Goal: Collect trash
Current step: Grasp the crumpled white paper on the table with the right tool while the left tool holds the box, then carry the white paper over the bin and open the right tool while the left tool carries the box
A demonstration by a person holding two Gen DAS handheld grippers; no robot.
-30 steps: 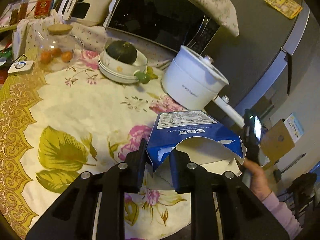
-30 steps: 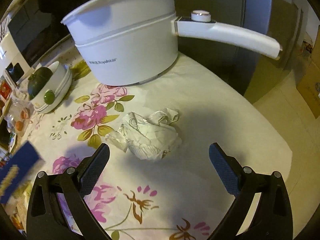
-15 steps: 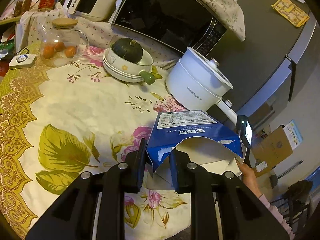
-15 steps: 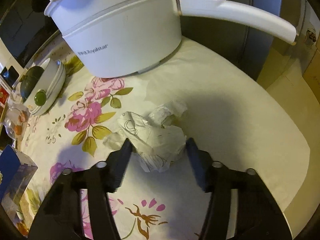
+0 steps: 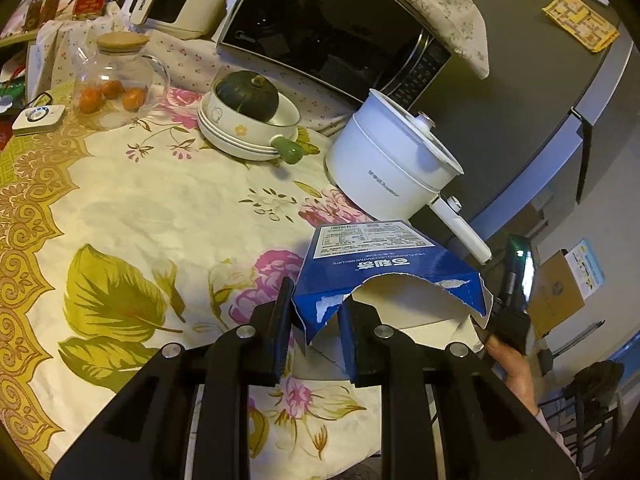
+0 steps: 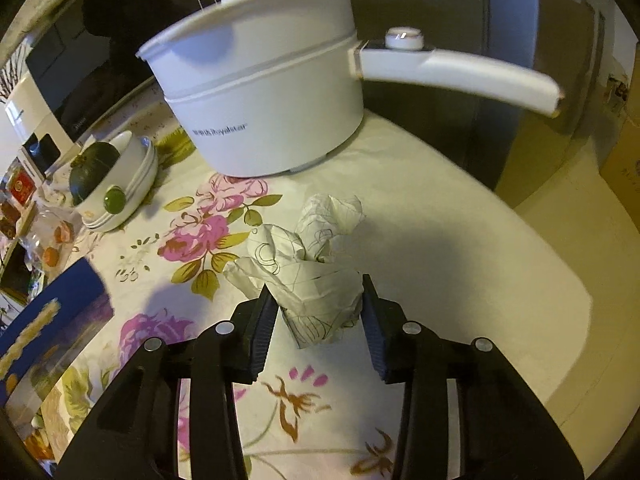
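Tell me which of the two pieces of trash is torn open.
The blue cardboard box pinched in the left gripper: its top edge is ripped, showing a white inside. The other, the crumpled paper wad between the closing right gripper jaws, is only scrunched.

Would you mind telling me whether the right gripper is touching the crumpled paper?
Touching. The right wrist view shows the right gripper closing on the crumpled paper, both pads against its sides.

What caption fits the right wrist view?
Right gripper, jaws closing around crumpled paper on the floral tablecloth, white pot behind.
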